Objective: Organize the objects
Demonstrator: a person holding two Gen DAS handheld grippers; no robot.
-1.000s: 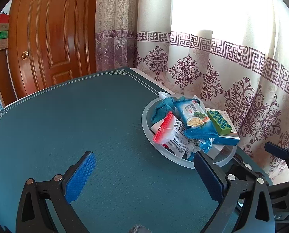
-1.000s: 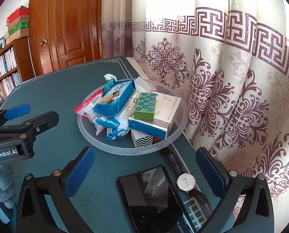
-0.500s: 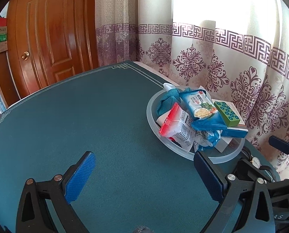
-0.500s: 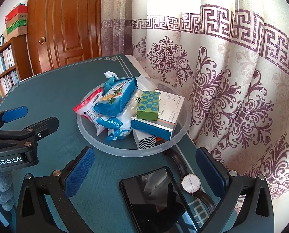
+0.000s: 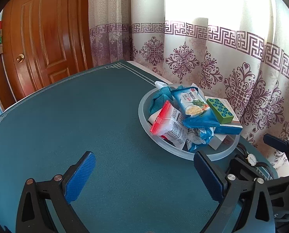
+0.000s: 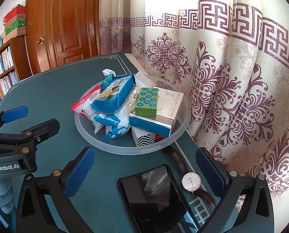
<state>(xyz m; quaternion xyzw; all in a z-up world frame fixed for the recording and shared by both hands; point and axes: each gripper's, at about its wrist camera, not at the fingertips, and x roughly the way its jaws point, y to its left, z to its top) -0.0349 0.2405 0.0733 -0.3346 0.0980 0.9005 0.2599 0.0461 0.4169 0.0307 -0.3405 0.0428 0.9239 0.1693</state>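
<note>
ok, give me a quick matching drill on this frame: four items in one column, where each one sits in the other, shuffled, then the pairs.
Items
1. green box
2. phone
3. watch
4. zigzag box

Places
A. on the table, between the right fingers
B. in the bowl, under the other boxes
C. top of the box stack
D. on the table, between the phone and the curtain

Pairs: 1-C, 2-A, 3-D, 4-B
</note>
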